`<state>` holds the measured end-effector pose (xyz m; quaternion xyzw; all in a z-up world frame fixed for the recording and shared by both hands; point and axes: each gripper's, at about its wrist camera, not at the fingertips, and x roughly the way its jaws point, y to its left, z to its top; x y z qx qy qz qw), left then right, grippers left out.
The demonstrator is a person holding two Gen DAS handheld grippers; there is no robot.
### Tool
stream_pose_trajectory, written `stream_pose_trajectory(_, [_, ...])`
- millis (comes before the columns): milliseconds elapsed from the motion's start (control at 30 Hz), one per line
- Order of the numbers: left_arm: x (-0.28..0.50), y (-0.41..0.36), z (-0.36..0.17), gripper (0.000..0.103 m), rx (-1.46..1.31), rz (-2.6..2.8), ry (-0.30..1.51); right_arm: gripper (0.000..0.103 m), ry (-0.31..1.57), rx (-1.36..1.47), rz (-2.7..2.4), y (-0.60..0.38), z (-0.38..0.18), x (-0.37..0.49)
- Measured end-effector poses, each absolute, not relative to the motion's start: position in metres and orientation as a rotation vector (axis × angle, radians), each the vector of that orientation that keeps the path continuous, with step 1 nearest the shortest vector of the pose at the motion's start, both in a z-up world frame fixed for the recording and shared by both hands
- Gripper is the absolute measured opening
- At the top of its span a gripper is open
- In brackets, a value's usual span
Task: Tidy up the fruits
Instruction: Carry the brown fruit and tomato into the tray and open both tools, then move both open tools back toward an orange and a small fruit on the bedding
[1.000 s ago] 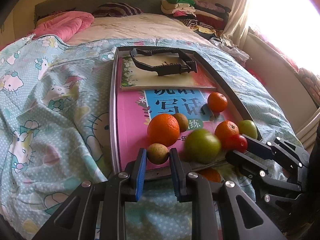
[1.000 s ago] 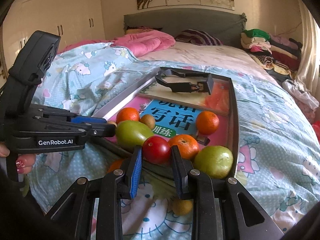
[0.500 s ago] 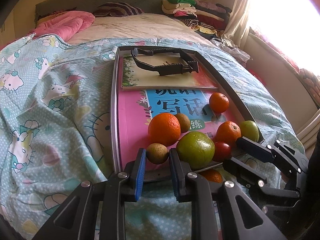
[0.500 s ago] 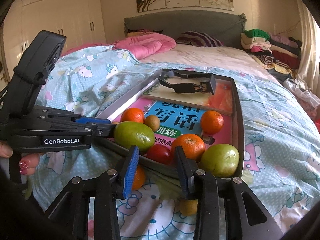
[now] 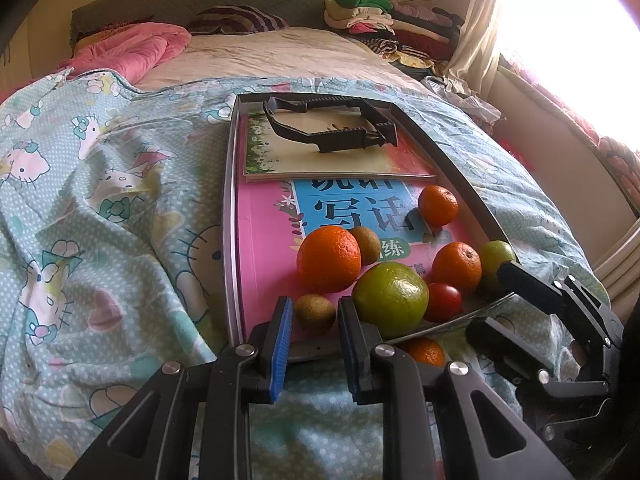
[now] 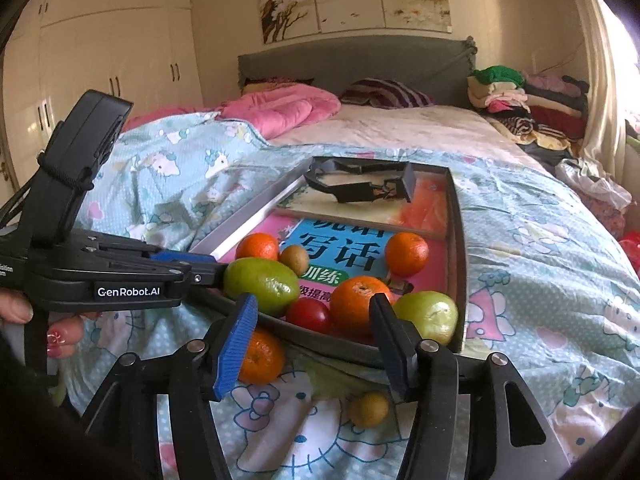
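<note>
A grey tray (image 5: 229, 216) on the bed holds books and fruit: a big orange (image 5: 329, 258), a large green fruit (image 5: 390, 296), a red tomato (image 5: 443, 302), tangerines (image 5: 457, 267) and kiwis. My left gripper (image 5: 313, 330) holds a small brown kiwi (image 5: 315, 313) between its fingers at the tray's near edge. My right gripper (image 6: 314, 334) is open and empty, just in front of the tomato (image 6: 308, 315) and a tangerine (image 6: 358, 304). A tangerine (image 6: 260, 356) and a small yellowish fruit (image 6: 369, 409) lie on the blanket outside the tray.
A black plastic frame (image 5: 332, 128) lies on the books at the tray's far end. A Hello Kitty blanket (image 5: 100, 220) covers the bed. A pink quilt (image 6: 280, 110) and piled clothes (image 6: 520, 96) lie beyond. The tray's raised rim (image 6: 460, 248) borders the fruit.
My right gripper has opened, released the red tomato inside the tray, and pulled back. The green fruit has shifted left. My left gripper has stayed on the kiwi.
</note>
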<state>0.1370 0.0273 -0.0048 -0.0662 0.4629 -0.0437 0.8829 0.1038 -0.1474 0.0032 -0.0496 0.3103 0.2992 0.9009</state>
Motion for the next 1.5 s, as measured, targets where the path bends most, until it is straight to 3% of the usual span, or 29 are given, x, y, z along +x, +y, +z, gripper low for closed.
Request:
stream_pose_trajectory(400, [0.132, 0.029, -0.001, 0.029, -0.133, -0.072, 0.960, 0.066, 0.635, -0.073, 0.589, -0.159, 0.005, 0.099])
stream_pose_trajectory(567, [0.126, 0.032, 0.004, 0.037, -0.148, -0.062, 0.943, 0.070, 0.623, -0.060, 0.563, -0.164, 0.007, 0.099])
stream_pose_trajectory(700, [0.119, 0.033, 0.012, 0.049, -0.156, -0.069, 0.919, 0.074, 0.605, -0.046, 0.542, -0.170, 0.011, 0.098])
stream_pose_trajectory(1033, [0.105, 0.025, 0.029, 0.060, -0.149, -0.091, 0.874, 0.076, 0.578, -0.035, 0.517, -0.175, 0.017, 0.094])
stream_pose_trajectory(1500, [0.094, 0.020, 0.043, 0.064, -0.148, -0.118, 0.846, 0.082, 0.562, -0.003, 0.512, -0.189, 0.031, 0.080])
